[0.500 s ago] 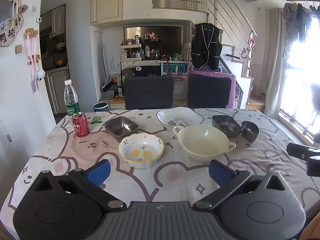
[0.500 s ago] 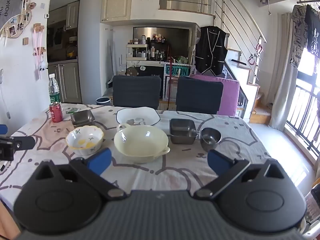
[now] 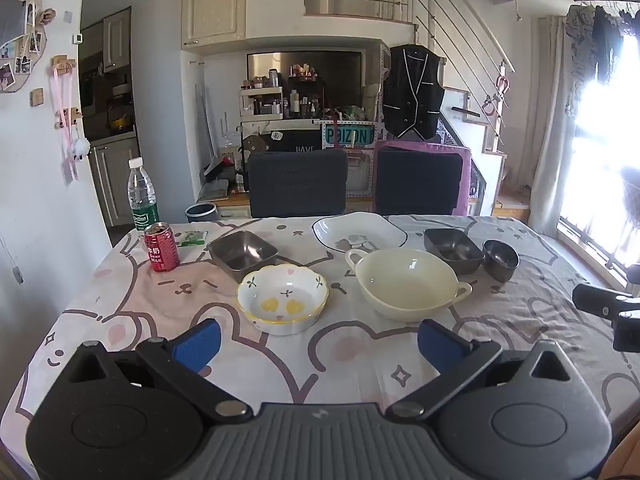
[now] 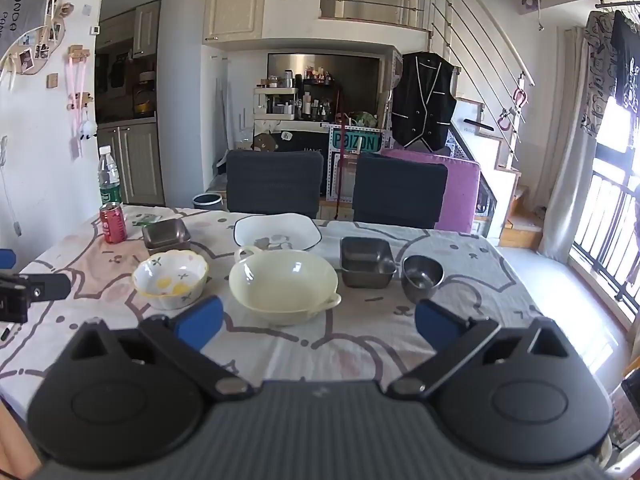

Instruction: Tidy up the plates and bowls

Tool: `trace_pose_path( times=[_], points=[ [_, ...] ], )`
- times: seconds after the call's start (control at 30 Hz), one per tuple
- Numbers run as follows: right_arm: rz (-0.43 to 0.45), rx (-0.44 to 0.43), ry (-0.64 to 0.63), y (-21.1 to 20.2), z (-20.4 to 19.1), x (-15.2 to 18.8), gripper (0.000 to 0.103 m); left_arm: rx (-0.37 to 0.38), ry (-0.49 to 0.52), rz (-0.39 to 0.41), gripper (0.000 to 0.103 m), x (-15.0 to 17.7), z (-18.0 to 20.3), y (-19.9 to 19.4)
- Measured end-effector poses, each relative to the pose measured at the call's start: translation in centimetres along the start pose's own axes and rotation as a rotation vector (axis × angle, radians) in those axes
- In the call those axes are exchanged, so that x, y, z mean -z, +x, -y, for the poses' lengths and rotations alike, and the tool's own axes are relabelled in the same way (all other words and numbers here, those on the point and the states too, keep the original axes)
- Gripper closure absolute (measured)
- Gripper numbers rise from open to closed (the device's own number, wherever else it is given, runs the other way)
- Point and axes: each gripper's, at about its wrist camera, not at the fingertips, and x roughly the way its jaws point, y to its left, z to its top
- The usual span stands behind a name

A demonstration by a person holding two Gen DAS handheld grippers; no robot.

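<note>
On the cartoon tablecloth stand a scalloped white bowl with yellow spots (image 3: 283, 298) (image 4: 171, 279), a large cream two-handled bowl (image 3: 407, 282) (image 4: 285, 286), a white square plate (image 3: 359, 231) (image 4: 277, 231), two square steel dishes (image 3: 242, 249) (image 3: 453, 249) (image 4: 166, 233) (image 4: 367, 261) and a small round steel bowl (image 3: 500, 259) (image 4: 422, 273). My left gripper (image 3: 318, 342) hovers open just short of the scalloped bowl, holding nothing. Wide open too, my right gripper (image 4: 318, 326) hangs before the cream bowl, empty.
A red drink can (image 3: 161, 247) (image 4: 113, 223) and a water bottle (image 3: 142, 197) (image 4: 109, 181) stand at the far left. Two dark chairs (image 3: 298, 182) (image 4: 400, 190) line the table's far side. The other gripper shows at each view's edge (image 3: 608, 312) (image 4: 28, 292).
</note>
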Motion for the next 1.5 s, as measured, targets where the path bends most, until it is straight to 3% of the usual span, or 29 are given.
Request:
trace_pose_path(
  times=[1.5],
  points=[
    [-0.004,0.003,-0.005,-0.02,-0.13,-0.01,0.000,-0.003,-0.006,-0.005,0.000,0.35,0.33,0.10]
  ],
)
